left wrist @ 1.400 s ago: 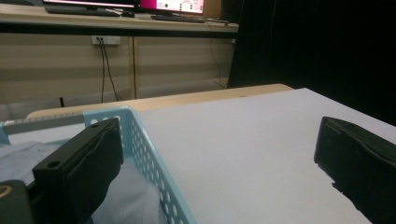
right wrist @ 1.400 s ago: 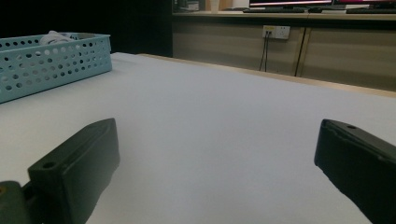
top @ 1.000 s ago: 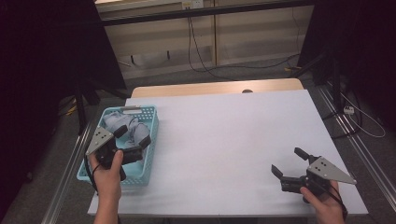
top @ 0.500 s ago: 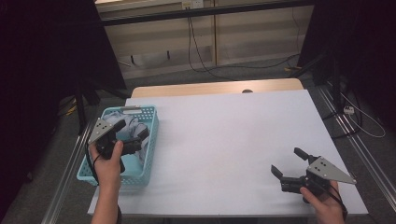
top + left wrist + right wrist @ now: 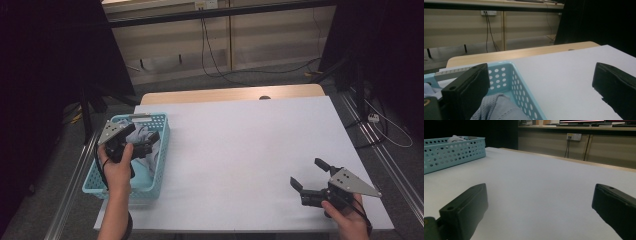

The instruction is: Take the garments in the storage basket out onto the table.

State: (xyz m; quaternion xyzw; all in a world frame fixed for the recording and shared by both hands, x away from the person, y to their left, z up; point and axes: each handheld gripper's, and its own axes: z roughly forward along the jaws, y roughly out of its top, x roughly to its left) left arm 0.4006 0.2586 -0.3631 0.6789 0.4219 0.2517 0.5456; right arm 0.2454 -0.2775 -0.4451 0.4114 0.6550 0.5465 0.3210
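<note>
A light blue perforated basket (image 5: pixel 153 176) stands at the table's left edge with grey cloth (image 5: pixel 146 146) bunched inside. My left gripper (image 5: pixel 142 133) hovers over the basket, open, with nothing between its jaws. In the left gripper view the left gripper (image 5: pixel 541 87) has its jaws wide apart, with the grey cloth (image 5: pixel 499 108) low down by the left jaw and the basket's rim (image 5: pixel 522 83) running between them. My right gripper (image 5: pixel 309 174) rests open near the front right of the white table (image 5: pixel 250 145), well away from the basket. In the right gripper view the right gripper (image 5: pixel 540 207) faces bare table, with the basket (image 5: pixel 451 151) far off at the left.
Beyond the white sheet a strip of wooden tabletop (image 5: pixel 225 94) runs along the far edge. Cables (image 5: pixel 210 55) hang on the wall behind. Metal rails (image 5: pixel 372 145) flank the table on the right. Dark curtains stand on both sides.
My left gripper has risen out of the basket and shifted toward its far end, still open. The right gripper has stayed where it was.
</note>
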